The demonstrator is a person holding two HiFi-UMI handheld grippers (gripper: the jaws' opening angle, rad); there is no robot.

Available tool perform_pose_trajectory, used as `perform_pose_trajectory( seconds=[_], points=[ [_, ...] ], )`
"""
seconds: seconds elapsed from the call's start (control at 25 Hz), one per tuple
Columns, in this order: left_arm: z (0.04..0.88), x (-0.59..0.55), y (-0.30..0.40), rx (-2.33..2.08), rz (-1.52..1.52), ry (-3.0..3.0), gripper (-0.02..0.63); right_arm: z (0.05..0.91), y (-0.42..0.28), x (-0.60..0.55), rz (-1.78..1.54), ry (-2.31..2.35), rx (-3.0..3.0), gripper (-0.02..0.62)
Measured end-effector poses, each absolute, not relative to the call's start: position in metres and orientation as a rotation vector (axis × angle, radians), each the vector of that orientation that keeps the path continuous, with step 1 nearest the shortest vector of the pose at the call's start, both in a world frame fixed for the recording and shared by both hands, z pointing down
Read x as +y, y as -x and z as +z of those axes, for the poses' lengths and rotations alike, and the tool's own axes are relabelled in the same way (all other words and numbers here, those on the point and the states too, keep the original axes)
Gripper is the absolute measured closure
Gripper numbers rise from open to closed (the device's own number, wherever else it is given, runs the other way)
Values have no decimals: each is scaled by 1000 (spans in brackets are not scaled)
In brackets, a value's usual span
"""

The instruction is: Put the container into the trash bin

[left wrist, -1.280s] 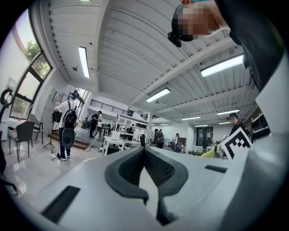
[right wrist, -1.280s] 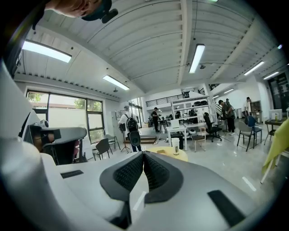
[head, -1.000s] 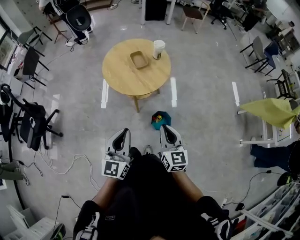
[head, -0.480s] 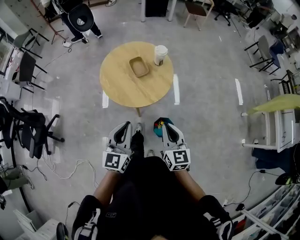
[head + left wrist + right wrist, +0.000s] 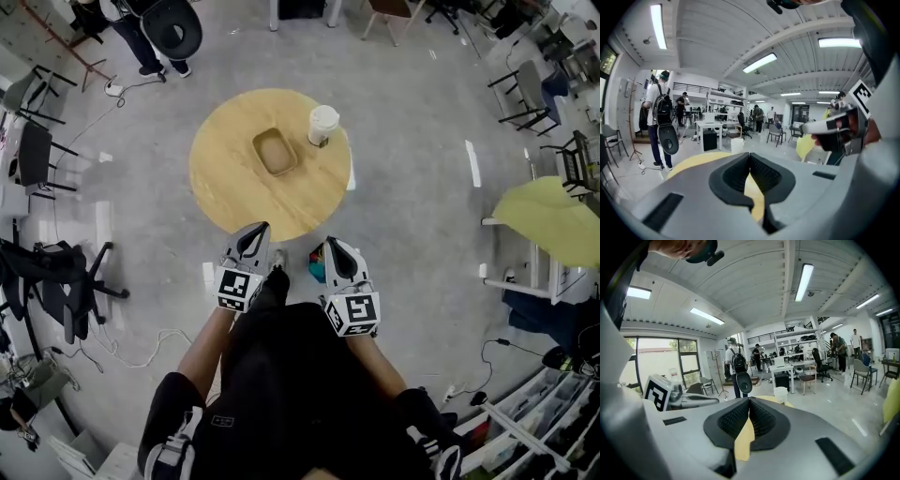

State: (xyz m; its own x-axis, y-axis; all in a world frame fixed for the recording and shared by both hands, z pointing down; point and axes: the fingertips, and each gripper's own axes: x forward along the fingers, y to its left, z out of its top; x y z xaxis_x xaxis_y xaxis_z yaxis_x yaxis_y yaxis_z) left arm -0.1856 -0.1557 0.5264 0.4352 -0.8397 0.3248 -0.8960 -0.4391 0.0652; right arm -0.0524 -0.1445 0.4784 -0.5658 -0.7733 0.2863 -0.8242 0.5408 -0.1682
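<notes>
Left gripper (image 5: 255, 234) is clenched and empty. Its jaws meet at the tips, and only the yellow of the worktop (image 5: 225, 178) shows through the slit below them. Right gripper (image 5: 337, 251) reads the same, closed on nothing. Both are held side by side in front of the person at the near edge of the round worktop, touching nothing. This looks like a carrying posture for the approach, jaws shut because nothing is within reach.

Container (image 5: 275, 152) is a shallow brown tray, open side up, near the middle of the worktop and well apart from both grippers. Cup (image 5: 322, 125) stands near it on the right, apart from it.

Trash bin (image 5: 316, 264) is teal and sits on the floor by the worktop's near side, partly hidden behind the right gripper.

Judgement: the task is not yet started. The next move calls for opening one gripper and reaching across to the container's rim. The cup is the likely thing to knock. The bin sits low and close, so the carry should be short and downward.
</notes>
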Motion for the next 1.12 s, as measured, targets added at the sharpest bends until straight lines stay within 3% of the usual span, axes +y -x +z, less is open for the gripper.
perform_pose_trajectory(
  seconds=[0.32, 0.48, 1.12],
  points=[
    [634, -231, 204, -1235, 671, -2455, 592, 501, 77, -195, 489, -1395, -2509, 569],
    [685, -257, 199, -1114, 869, -2439, 497, 515, 82, -212, 527, -1402, -2474, 569],
    [801, -331, 194, -929, 1249, -2290, 486, 546, 71, -241, 640, -1473, -2352, 569]
  ],
)
